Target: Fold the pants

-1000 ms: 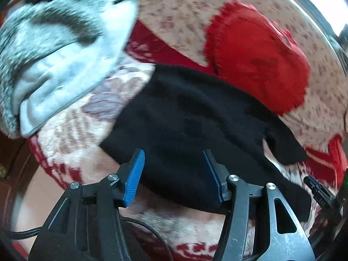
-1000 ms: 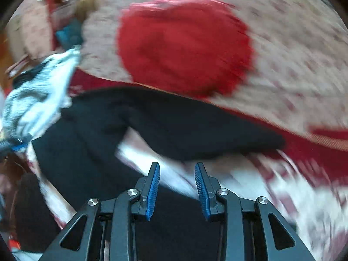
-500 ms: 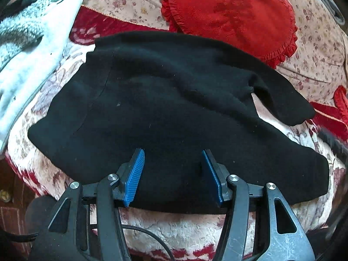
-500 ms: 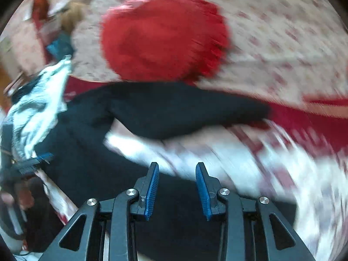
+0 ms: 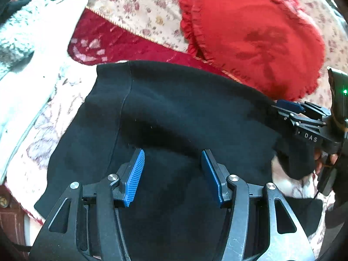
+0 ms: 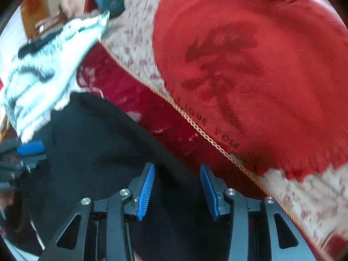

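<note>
The pants [image 5: 174,117] lie spread flat and dark across the patterned sofa cover [image 5: 43,117] in front of me, waistband end toward the left of my left wrist view, a seam running down from the top edge. In the right wrist view they [image 6: 91,143] fill the lower left, their upper edge slanting down toward my right tool.

My left tool [image 5: 173,176] hangs over the middle of the fabric with its blue pads wide apart and nothing between them. My right tool [image 6: 177,190] is spread open too, low over the edge of the pants; from the left wrist camera I see it [image 5: 289,108] at the far right, pointing in over the leg end. Whether its tips touch the cloth I cannot tell, since that view is smeared with blur.

Just behind the pants runs a dark red band of the cover, then a gold cord trim [image 6: 204,134]. A red frilled cushion [image 5: 256,34] leans on the floral backrest [image 5: 139,6], close to the upper edge of the pants. A grey-white fleece garment [image 5: 28,50] lies to the left, near the waistband.
</note>
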The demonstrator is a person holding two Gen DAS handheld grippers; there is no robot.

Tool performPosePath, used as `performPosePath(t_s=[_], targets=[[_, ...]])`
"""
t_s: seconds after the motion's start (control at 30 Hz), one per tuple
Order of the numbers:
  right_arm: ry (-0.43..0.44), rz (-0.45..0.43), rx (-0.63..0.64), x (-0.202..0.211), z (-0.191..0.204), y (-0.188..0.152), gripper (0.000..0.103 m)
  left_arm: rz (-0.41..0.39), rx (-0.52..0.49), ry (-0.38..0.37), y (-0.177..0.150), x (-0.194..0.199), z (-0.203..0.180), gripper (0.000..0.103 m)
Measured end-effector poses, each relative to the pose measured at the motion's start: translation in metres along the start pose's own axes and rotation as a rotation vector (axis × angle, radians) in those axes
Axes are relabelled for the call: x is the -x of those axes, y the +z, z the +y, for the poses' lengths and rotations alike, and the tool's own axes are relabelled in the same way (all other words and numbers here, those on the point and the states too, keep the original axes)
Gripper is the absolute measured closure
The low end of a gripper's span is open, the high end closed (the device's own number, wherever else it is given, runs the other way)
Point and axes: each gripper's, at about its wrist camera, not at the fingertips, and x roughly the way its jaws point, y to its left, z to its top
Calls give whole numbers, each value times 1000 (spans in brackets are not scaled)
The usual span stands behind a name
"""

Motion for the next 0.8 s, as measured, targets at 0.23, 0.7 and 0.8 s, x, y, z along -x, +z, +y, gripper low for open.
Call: performPosePath(t_s=[0.23,0.7,0.8], targets=[[87,106,30,-38,-6,2,67,0,-12,22,5,-15,-5,42],[103,-242,112,132,90,-67,97,-217,214,54,-27,86,91,42],[146,-209,107,139,120,-107,97,-238,289,64,-46,101,122,42]])
